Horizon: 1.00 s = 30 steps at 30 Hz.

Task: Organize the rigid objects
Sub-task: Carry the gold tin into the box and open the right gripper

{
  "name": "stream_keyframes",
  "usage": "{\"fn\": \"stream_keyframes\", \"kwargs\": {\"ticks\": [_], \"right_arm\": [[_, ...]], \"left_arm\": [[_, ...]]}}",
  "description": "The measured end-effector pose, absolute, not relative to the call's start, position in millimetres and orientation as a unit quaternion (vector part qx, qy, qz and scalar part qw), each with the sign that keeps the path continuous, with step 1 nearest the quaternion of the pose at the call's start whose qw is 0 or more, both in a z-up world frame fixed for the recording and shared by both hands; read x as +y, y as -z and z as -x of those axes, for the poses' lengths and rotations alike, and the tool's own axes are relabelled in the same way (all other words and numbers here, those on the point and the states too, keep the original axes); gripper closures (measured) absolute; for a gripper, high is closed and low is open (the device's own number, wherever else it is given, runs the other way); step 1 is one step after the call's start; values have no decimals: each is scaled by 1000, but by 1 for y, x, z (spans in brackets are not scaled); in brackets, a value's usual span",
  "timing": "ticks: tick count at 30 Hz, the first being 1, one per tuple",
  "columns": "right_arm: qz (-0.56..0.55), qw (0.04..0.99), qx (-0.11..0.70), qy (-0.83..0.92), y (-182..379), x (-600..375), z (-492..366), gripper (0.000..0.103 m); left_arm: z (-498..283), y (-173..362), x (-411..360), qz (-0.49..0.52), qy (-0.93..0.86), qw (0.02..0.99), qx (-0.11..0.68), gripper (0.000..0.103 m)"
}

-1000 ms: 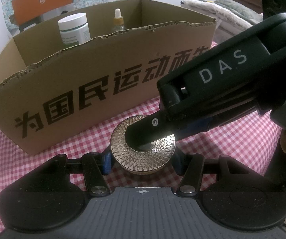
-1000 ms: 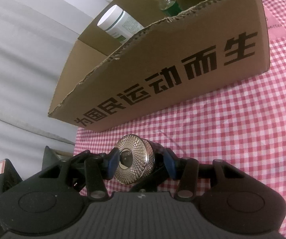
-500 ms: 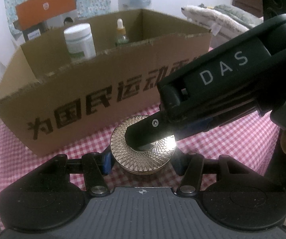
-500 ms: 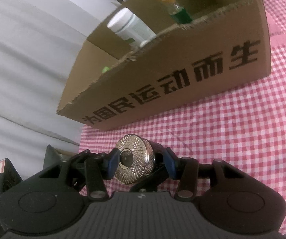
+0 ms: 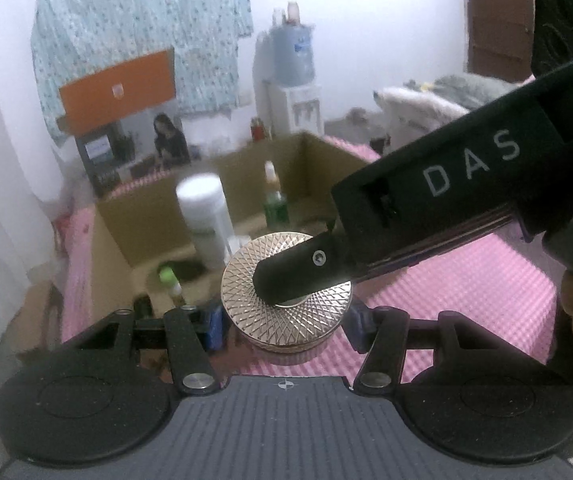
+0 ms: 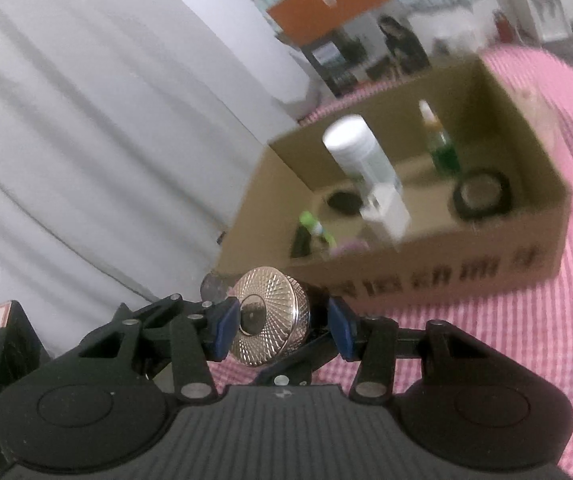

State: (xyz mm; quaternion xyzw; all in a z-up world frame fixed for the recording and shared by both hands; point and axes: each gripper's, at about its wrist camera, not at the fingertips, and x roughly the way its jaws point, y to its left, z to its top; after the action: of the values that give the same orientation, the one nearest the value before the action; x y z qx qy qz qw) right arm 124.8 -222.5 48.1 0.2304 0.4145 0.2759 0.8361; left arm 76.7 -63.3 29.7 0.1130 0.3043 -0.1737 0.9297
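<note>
Both claws, left (image 5: 286,322) and right (image 6: 282,320), pinching gold jar (image 5: 286,300); near open box (image 6: 426,248) holding bottles.

One jar (image 5: 288,304) – one box (image 6: 426,264)

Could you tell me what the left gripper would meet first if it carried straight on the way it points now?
Probably the white jar standing in the cardboard box, just beyond the gold lid it grips; depth is uncertain.
</note>
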Motion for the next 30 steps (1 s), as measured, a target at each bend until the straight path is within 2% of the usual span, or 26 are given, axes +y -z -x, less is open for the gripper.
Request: {"fn": "stream_keyframes", "kwargs": {"ticks": [7, 12, 24, 30], "right_arm": [[-204, 850, 393, -284, -76, -224, -150, 51], [-197, 851, 400, -276, -81, -234, -174, 51], [-204, 795, 517, -244, -23, -259, -257, 51], [-176, 776, 555, -244, -6, -256, -278, 50]], "left_arm": [[-104, -52, -69, -118, 178, 933, 290, 48], [-142, -54, -77, -105, 192, 922, 321, 48], [-227, 2, -90, -42, 225, 854, 468, 48], [-247, 18, -90, -24, 223, 833, 506, 47]]}}
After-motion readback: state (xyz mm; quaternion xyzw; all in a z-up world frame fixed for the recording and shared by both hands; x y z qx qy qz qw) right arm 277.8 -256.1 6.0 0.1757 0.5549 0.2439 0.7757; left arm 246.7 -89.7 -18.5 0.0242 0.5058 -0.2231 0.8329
